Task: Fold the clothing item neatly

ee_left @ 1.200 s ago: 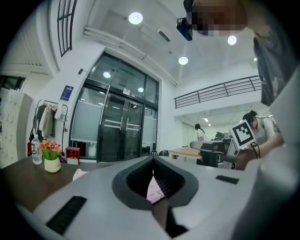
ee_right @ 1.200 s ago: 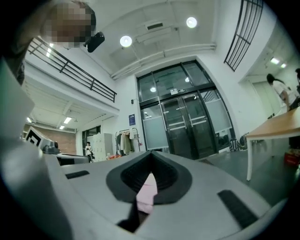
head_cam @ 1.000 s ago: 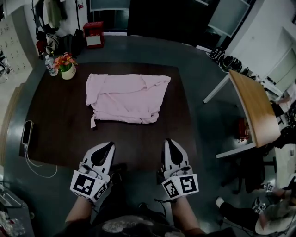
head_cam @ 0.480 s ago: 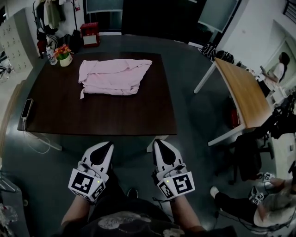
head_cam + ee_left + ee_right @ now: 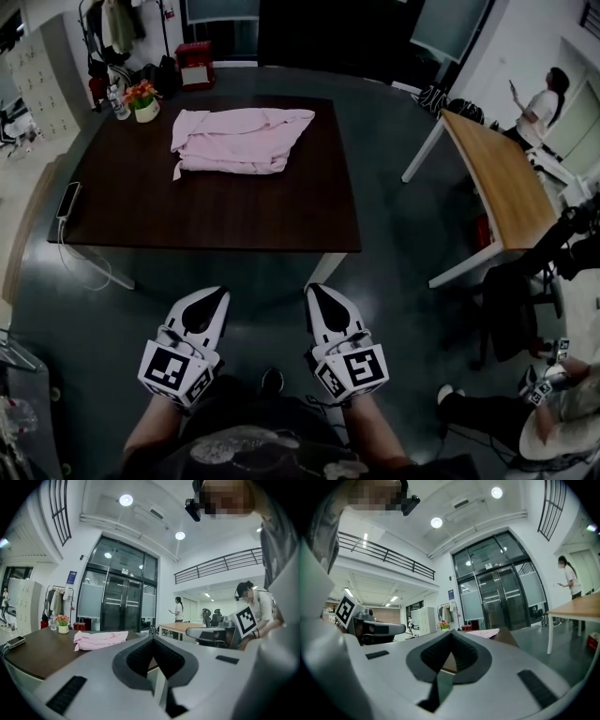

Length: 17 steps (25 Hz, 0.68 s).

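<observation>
The pink garment (image 5: 242, 141) lies in a loose, rumpled bundle on the far half of the dark surface (image 5: 206, 211), a narrow strip trailing from the bundle's left corner toward the surface's near edge. Both tools hang over the floor, short of that near edge and well apart from the cloth. The left tongs (image 5: 213, 298) are pressed fully together with nothing between them, and the right tongs (image 5: 317, 294) are likewise closed and empty; each gripper view shows the ribbed pads meeting with only open room beyond.

The bundle looks folded only roughly, its edges uneven, so the task is probably not finished. Several things could go wrong from here.

- If the tongs reach the surface without opening first, they will likely shove the cloth and bunch it rather than take hold.
- A pinch on the top layer alone would probably peel the bundle open and undo whatever fold is there.
- The flower pot (image 5: 142, 101) and a bottle (image 5: 116, 101) stand at the surface's far left corner, near the garment. A wide sweep of cloth or the left tool could tip them.
- A phone (image 5: 68, 199) sits at the surface's left edge with a cable (image 5: 94, 267) hanging off; dragged fabric could catch it.
- The trailing strip may slip out of a fold if it is not tucked in.
</observation>
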### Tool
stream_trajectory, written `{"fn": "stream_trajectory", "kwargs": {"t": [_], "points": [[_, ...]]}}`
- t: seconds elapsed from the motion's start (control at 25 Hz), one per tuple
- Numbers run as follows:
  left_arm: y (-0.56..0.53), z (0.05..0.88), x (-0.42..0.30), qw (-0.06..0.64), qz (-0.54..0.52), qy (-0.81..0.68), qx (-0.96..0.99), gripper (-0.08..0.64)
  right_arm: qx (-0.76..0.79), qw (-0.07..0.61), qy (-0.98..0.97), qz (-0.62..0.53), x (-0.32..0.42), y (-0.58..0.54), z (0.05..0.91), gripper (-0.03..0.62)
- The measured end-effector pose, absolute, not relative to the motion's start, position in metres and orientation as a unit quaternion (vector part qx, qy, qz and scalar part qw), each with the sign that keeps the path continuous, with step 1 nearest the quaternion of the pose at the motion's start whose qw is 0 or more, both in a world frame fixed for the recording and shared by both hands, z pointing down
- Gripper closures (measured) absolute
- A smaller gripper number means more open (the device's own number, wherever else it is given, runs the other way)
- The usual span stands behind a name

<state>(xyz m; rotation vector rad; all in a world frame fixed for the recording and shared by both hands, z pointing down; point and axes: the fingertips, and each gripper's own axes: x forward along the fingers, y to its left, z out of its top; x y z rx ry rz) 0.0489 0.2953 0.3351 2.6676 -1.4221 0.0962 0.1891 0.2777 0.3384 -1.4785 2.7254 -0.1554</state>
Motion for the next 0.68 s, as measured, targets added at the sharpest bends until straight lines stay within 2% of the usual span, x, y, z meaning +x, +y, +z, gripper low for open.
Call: {"fn": "stream_trajectory", "kwargs": {"t": [0.28,0.68], "points": [[0.317,0.341,0.027,0.065,0.031,-0.477,0.876,0.549,-0.462,-0.007,0.885,-0.06,0.155,0.29,0.355,0.6],[0.353,0.351,-0.043,0.084,0.018,-0.5,0.862,0.549,-0.463,-0.036,0.884,-0.056,0.1,0.325,0.366,0.6]]}}
